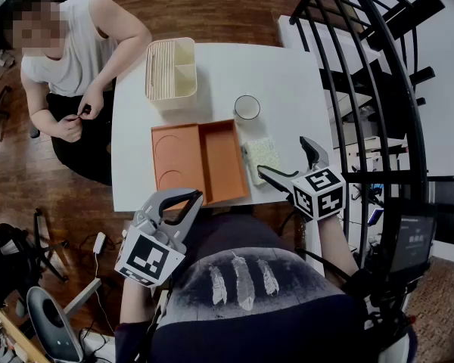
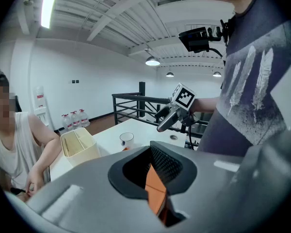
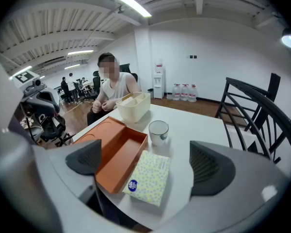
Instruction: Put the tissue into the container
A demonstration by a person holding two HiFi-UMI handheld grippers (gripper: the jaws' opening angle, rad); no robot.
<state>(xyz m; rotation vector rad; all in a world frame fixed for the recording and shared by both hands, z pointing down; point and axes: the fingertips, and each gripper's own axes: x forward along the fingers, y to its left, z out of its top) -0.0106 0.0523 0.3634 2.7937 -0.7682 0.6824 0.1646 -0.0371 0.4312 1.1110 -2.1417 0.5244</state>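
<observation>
Stock on white table (image 1: 303, 74): four items, two grippers above the near edge.

1. tissue pack (image 1: 262, 157) (image 3: 148, 177): soft yellow-patterned packet with a round blue label, lying flat on the table, outside and just beside the right long wall of the orange container, close to the near table edge.

2. orange container (image 1: 200, 161) (image 3: 114, 154): shallow rectangular tray in two compartments, the left with a circular recess in its floor, the right plain.

3. cup (image 1: 247, 107) (image 3: 158, 130): white, upright, just beyond the tissue pack.

4. cream bin (image 1: 171, 69) (image 3: 133, 106) (image 2: 78, 147): divided inside, at the far left part of the table, apart from the orange container.

5. right gripper (image 1: 287, 161) (image 3: 148, 161): jaws spread very wide, gripping nothing; poised over the near table edge with the tissue pack framed between the two pads but lower and untouched.

6. left gripper (image 1: 183, 201) (image 2: 153, 178): jaws brought together at the tips, nothing between them; held over the near left corner of the orange container.

Surroundings: seated person (image 1: 68, 59) (image 3: 111, 89) in a white sleeveless top at the table's far left side; black railing (image 1: 363, 89) to the right; wooden floor (image 1: 212, 6).
</observation>
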